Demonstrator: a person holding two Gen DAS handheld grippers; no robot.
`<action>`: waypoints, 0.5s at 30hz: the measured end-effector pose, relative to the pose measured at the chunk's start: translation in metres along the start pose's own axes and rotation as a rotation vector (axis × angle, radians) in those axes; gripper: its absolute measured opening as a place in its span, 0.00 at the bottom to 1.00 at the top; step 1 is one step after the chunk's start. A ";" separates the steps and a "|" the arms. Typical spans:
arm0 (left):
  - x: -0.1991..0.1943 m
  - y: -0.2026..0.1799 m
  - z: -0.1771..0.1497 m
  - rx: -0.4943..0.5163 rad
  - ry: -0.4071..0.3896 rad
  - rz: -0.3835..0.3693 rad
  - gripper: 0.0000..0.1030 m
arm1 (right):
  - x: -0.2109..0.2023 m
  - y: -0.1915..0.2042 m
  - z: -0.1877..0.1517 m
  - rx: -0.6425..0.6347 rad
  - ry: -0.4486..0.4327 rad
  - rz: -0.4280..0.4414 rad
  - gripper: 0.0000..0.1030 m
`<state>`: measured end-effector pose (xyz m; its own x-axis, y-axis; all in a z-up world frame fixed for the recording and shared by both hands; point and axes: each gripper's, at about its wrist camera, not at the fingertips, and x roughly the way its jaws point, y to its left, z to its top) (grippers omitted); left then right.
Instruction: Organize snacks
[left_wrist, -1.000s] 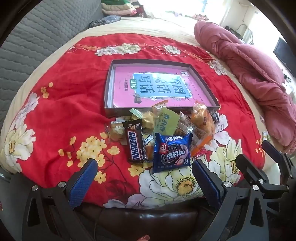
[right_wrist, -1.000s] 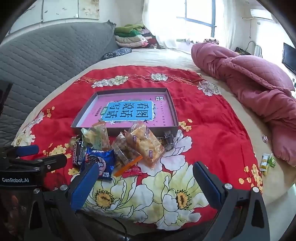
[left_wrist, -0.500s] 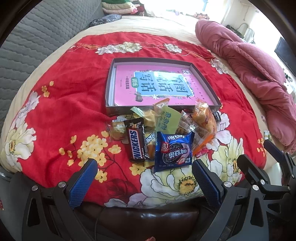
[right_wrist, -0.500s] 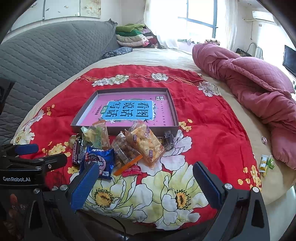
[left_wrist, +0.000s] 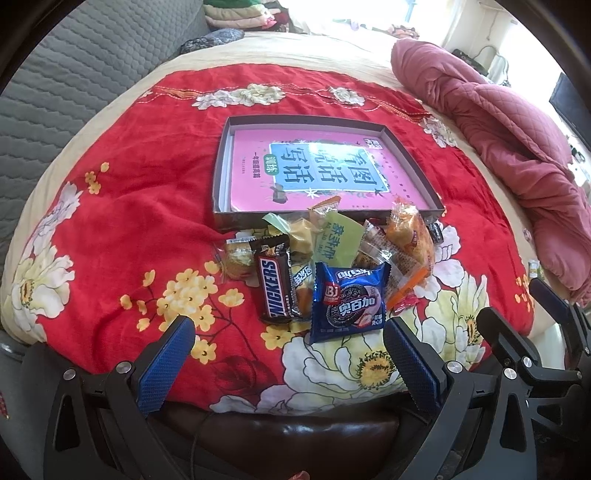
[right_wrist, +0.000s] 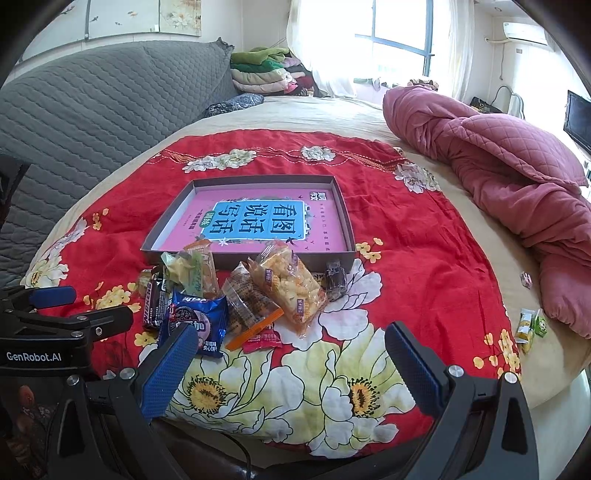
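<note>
- Red floral blanket (left_wrist: 122, 236) covers the bed, and on it sits the landmark for everything here: a shallow dark box (left_wrist: 236, 173) with a pink book (left_wrist: 332, 173) lying flat inside.
- The snack pile (left_wrist: 328, 266) lies heaped against the near wall of the box, on the side toward both tools; none of it is in the box yet.
- At the pile's near edge, farthest from the box, lies a blue cookie packet (left_wrist: 349, 301), with a Snickers bar (left_wrist: 275, 286) just beside it; the bar's long axis runs roughly from the box toward the tools.
- An orange-tinted bag of puffed snacks (right_wrist: 286, 286) lies at the pile's other end, slanting away from the box's near wall.
- The left tool (left_wrist: 288, 358) hovers with its jaws spread wide and nothing between them; the cookie packet lies straight ahead of its gap.
- The right tool (right_wrist: 291, 365) is likewise wide apart and empty (its left finger partly overlaps the packet in its own view).
- Judgement: the left tool seems nearer and better lined up for the cookie packet.
- Two small packets (right_wrist: 530, 325) lie well away from the box, off the blanket by the pink quilt (right_wrist: 517, 166).
</note>
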<state>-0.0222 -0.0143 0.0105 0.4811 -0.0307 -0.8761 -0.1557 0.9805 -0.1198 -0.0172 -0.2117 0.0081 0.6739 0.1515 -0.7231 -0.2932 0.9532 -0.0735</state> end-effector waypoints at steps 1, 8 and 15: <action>0.000 -0.001 0.000 0.000 0.000 0.001 0.99 | 0.000 0.000 0.000 0.000 0.000 0.001 0.99; 0.000 -0.003 -0.001 0.002 0.001 0.005 0.99 | 0.000 0.000 0.000 0.001 0.001 -0.002 0.99; 0.002 -0.003 -0.001 0.000 0.009 0.006 0.99 | 0.001 0.000 0.000 0.004 0.006 -0.002 0.99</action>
<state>-0.0216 -0.0177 0.0084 0.4727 -0.0261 -0.8809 -0.1583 0.9808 -0.1140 -0.0166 -0.2120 0.0070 0.6706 0.1485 -0.7268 -0.2892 0.9546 -0.0717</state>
